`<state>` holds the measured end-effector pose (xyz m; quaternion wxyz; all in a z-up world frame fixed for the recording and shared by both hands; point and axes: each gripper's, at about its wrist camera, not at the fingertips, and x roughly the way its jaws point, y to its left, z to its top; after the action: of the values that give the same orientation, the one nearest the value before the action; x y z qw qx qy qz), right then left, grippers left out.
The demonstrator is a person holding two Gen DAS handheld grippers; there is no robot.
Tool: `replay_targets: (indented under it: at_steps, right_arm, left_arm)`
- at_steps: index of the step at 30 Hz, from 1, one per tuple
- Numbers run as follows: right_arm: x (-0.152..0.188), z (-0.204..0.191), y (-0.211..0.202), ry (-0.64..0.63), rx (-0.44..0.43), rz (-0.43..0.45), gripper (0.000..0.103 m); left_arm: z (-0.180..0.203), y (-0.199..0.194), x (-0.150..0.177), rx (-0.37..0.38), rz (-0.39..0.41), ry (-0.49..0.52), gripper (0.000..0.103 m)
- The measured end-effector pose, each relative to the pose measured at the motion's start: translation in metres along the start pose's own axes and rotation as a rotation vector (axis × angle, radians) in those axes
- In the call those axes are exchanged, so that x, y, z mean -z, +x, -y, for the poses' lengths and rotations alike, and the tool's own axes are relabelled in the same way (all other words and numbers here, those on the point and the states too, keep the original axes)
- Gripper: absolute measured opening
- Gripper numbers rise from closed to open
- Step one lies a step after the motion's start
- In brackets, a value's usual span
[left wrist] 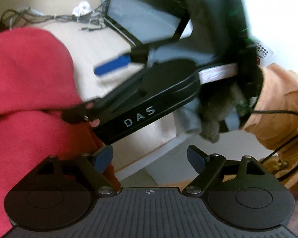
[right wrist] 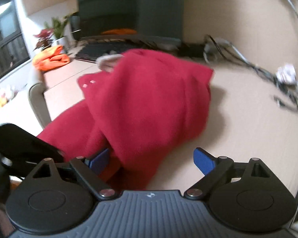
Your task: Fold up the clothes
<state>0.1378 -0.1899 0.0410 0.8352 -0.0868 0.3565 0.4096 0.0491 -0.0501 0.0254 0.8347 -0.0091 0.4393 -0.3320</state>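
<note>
The red garment (right wrist: 149, 103) lies bunched on the pale tabletop (right wrist: 248, 119), one layer thrown over another in a loose hump, with part of it trailing off the near edge toward the person. A row of small pale dots (snaps or buttons, too blurred to tell) shows along one edge at its far left. In the left wrist view the same red cloth (left wrist: 29, 75) fills the left side.

The right tongs (right wrist: 152, 163) stand released, blue pads wide apart, cloth lying against the left pad but not pinched. The left tongs (left wrist: 150, 158) are likewise released and grasp nothing. Ahead of them the other tool reaches across toward the cloth, gripped in a dark glove.

Whether this hump is a fold half made or a heap waiting to be spread, the pictures do not settle. Either way, a good fold wants an edge or corner taken cleanly in a single layer, the cloth drawn flat on the tabletop before anything is doubled over, and the cables (right wrist: 258, 67) at the back kept clear.
</note>
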Motion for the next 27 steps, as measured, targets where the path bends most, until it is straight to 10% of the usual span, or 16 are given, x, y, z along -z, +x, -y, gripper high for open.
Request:
replay_targets:
  at_steps: [11,21,27]
  right_arm:
    - [-0.008,-0.011,-0.006,-0.044,-0.029,0.040,0.092]
    - [0.006,-0.008,0.019,-0.037,0.027,-0.027,0.094]
    - [0.016,-0.032,-0.005,-0.061,-0.084,0.002,0.094]
  left_arm:
    - [-0.024,-0.063,0.034,-0.203,0.040,0.003,0.092]
    - [-0.037,-0.070,0.077,-0.226,-0.031,-0.048,0.091]
    - [-0.040,-0.073,0.080,-0.233,-0.028,-0.069,0.091]
